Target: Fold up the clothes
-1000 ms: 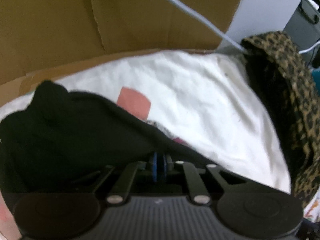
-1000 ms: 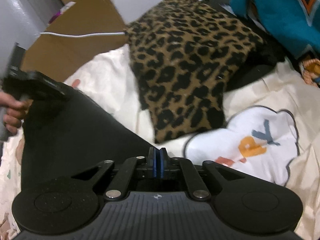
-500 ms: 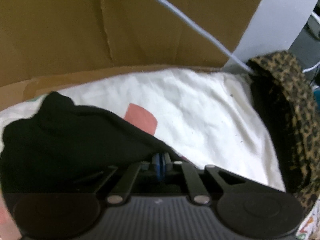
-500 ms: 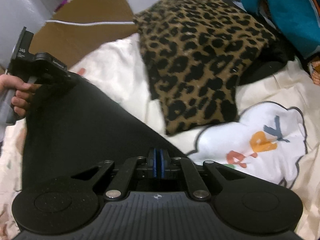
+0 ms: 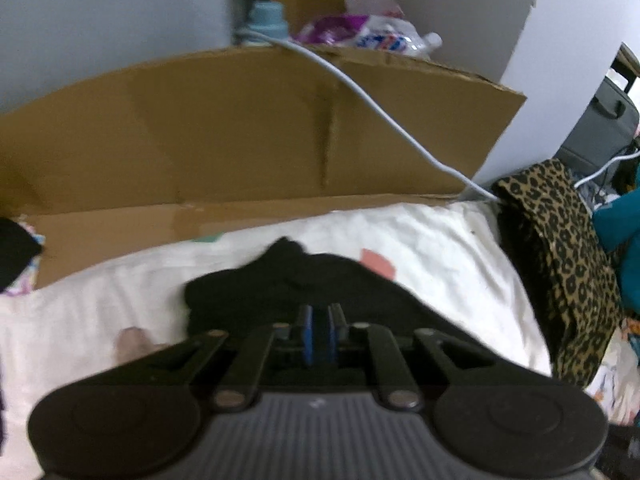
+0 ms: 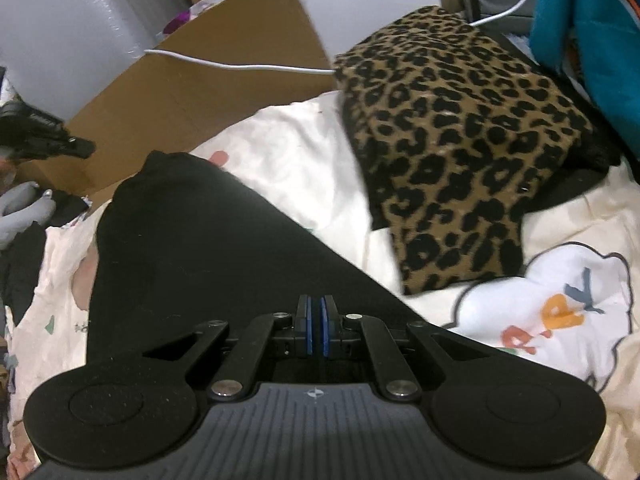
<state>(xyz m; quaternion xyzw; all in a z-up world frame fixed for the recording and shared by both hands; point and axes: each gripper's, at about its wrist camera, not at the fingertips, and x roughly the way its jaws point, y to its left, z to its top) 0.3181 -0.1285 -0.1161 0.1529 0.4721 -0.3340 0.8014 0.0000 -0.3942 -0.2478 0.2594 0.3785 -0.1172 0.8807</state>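
Note:
A black garment (image 6: 208,248) lies spread on a white patterned bed sheet (image 6: 296,168). My right gripper (image 6: 316,330) is shut on its near edge, blue pads together. In the left wrist view the black garment (image 5: 288,284) lies bunched just ahead of my left gripper (image 5: 320,338), whose blue pads stand slightly apart; whether cloth is between them is hidden. The left gripper's body (image 6: 44,136) shows raised at the left edge of the right wrist view, apart from the garment.
A folded leopard-print garment (image 6: 452,132) lies right of the black one. A cardboard box wall (image 5: 240,136) with a white cable (image 5: 384,120) borders the bed's far side. A teal garment (image 6: 592,32) and a white printed cloth (image 6: 560,312) lie at the right.
My left gripper has lifted up and back, so the black garment now looks smaller and farther below it. My right gripper has stayed shut on the garment's edge.

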